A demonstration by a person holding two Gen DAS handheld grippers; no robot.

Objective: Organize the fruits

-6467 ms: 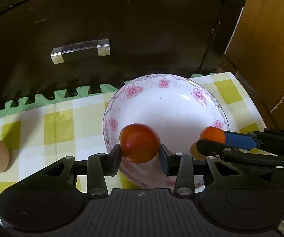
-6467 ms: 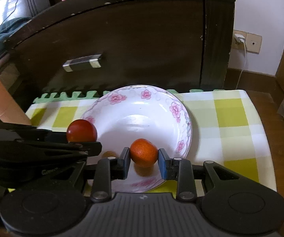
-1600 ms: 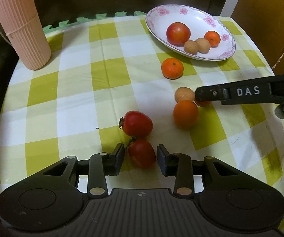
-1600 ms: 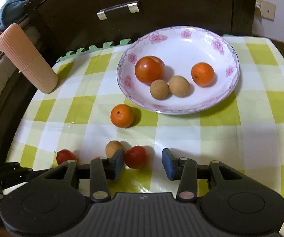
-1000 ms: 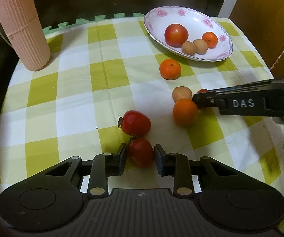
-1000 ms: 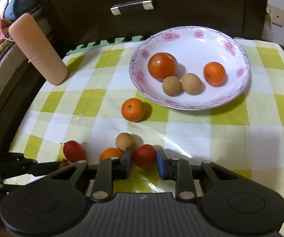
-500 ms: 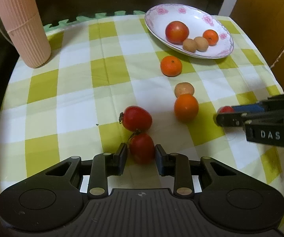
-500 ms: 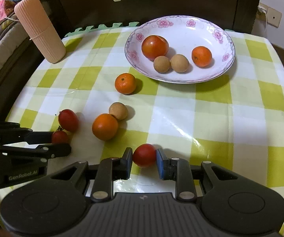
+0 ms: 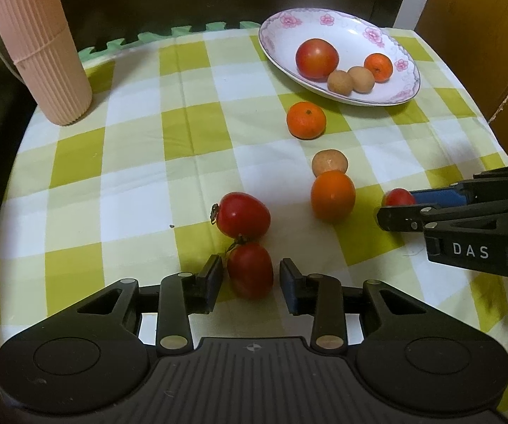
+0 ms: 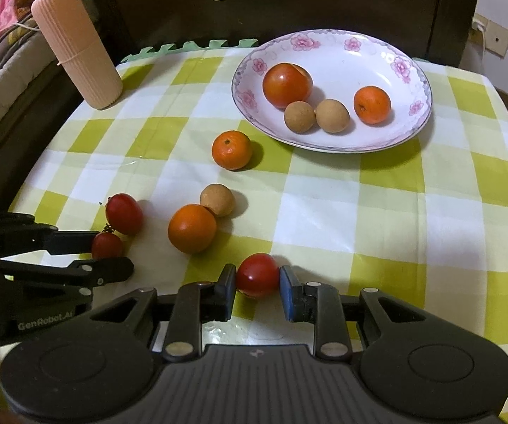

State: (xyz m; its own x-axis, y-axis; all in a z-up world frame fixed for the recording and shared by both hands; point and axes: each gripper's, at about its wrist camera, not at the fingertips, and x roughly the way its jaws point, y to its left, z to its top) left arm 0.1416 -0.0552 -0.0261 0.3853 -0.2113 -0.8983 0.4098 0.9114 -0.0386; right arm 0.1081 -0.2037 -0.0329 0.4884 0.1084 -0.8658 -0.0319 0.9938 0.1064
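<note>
A floral plate holds a tomato, two brown longans and a mandarin. On the cloth below it lie a second mandarin, a longan touching an orange, and three small red tomatoes.

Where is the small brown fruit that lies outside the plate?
The small brown fruit lies on the checked cloth, touching the large orange, below the mandarin.

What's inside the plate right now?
The plate holds four fruits: a tomato, two brown longans and a small orange. Nothing looks hidden beneath them.
</note>
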